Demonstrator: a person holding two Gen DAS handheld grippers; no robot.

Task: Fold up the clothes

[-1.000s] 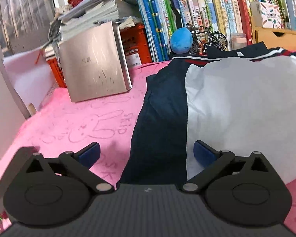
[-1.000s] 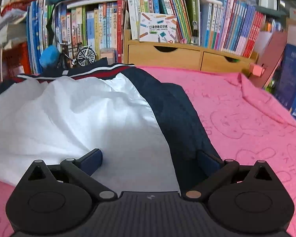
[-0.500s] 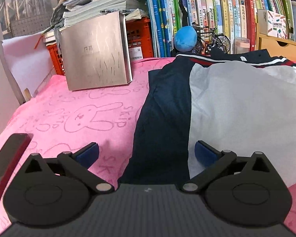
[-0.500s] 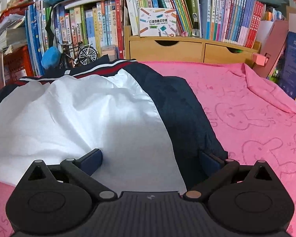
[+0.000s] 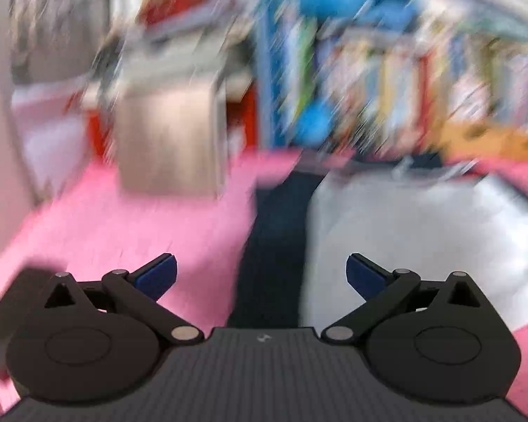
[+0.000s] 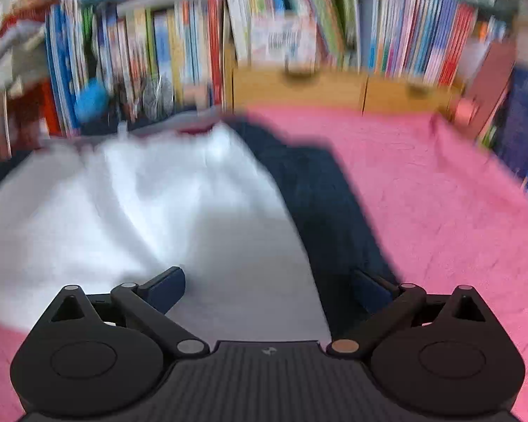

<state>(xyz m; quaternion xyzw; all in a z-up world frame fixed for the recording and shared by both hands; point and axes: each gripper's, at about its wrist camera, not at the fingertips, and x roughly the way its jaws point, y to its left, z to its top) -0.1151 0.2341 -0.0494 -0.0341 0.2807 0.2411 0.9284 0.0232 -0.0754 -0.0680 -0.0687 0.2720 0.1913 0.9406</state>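
Left wrist view now smeared and raised off the garment (image 5: 422,239), both tools (image 5: 260,272) (image 6: 269,288) spread, holding nothing; fold stage unclear.

Left claw (image 5: 261,271) agape; right claw (image 6: 269,286) agape.

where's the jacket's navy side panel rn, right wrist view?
Right wrist view: navy side panel runs centre to lower right, between the white panel and the pink cloth, ending at the open right gripper.
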